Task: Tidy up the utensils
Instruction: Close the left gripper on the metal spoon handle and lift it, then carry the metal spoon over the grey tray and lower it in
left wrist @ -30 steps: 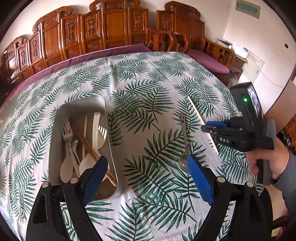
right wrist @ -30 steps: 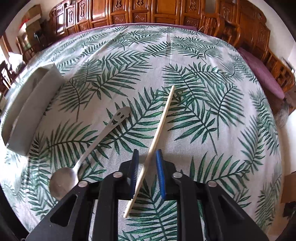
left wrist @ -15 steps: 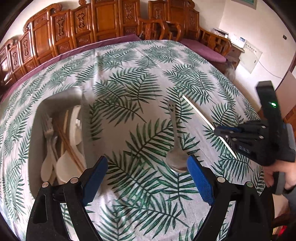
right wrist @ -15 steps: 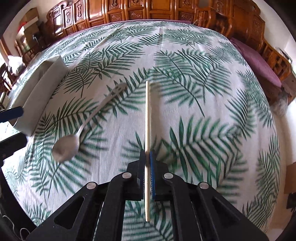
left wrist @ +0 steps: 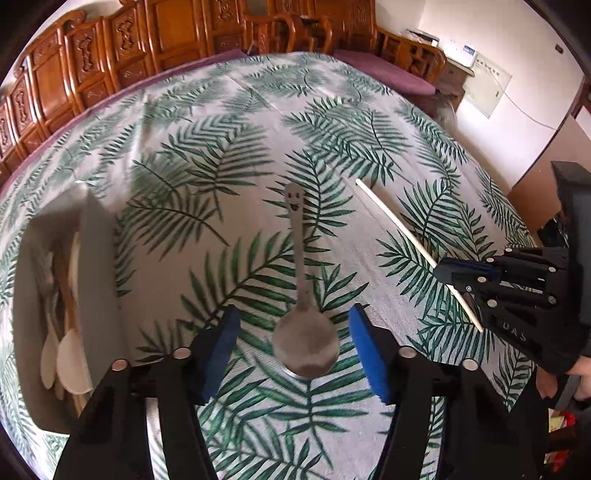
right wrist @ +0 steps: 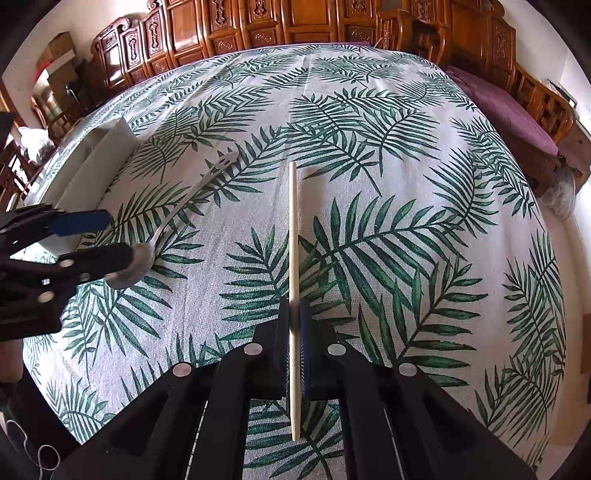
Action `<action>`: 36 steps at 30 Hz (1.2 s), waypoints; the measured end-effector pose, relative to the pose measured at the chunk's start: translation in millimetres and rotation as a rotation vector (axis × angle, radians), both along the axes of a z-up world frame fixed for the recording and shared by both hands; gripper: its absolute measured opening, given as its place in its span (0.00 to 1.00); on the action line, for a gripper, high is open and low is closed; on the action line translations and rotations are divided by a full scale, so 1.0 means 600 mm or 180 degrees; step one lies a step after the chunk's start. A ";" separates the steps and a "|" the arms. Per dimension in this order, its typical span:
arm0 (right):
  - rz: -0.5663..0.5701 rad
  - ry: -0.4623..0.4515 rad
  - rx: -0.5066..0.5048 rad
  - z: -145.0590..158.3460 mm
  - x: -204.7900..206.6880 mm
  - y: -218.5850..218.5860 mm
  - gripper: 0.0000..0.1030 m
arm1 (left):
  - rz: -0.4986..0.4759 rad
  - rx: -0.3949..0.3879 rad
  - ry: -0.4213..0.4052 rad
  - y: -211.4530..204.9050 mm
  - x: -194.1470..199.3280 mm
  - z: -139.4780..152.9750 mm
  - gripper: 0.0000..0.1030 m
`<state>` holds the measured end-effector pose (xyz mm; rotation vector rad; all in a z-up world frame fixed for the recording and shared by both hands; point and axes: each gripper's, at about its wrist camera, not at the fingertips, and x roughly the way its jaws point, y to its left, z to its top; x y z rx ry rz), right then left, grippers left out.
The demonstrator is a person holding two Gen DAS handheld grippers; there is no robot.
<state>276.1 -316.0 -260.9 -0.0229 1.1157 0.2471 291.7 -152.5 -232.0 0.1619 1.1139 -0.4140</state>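
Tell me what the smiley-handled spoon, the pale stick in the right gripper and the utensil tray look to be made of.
Spoon: likely stainless steel, grey with a dull sheen, thin handle with a cut-out face.
Chopstick: looks like pale wood or bamboo, matte cream, no shine; light plastic is possible.
Tray: probably matte plastic, with smooth plain grey-white walls; the blur leaves this open.

We see a tablecloth (left wrist: 221, 155) printed with green palm fronds on a pale ground; it covers the whole table. Behind the table we see a row of carved wooden chairs (right wrist: 258, 26) standing side by side. A purple cushion (right wrist: 506, 110) lies on a wooden bench at the right. We also see a white wall (left wrist: 480, 29) behind the bench.
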 end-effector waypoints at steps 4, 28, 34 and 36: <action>0.0012 -0.0032 0.0080 -0.001 -0.004 -0.007 0.06 | -0.0008 0.0043 0.0071 -0.008 0.013 -0.013 0.42; 0.0116 -0.0144 -0.0023 -0.002 -0.010 -0.002 0.06 | -0.0060 0.0315 0.0128 -0.047 0.057 -0.029 0.12; 0.0114 -0.0145 -0.0014 -0.002 -0.010 -0.001 0.06 | -0.0081 0.0276 0.0050 -0.050 0.052 -0.023 0.05; 0.0115 -0.0145 -0.0015 -0.002 -0.010 -0.002 0.06 | -0.0083 0.0270 -0.0021 -0.049 0.047 -0.016 0.05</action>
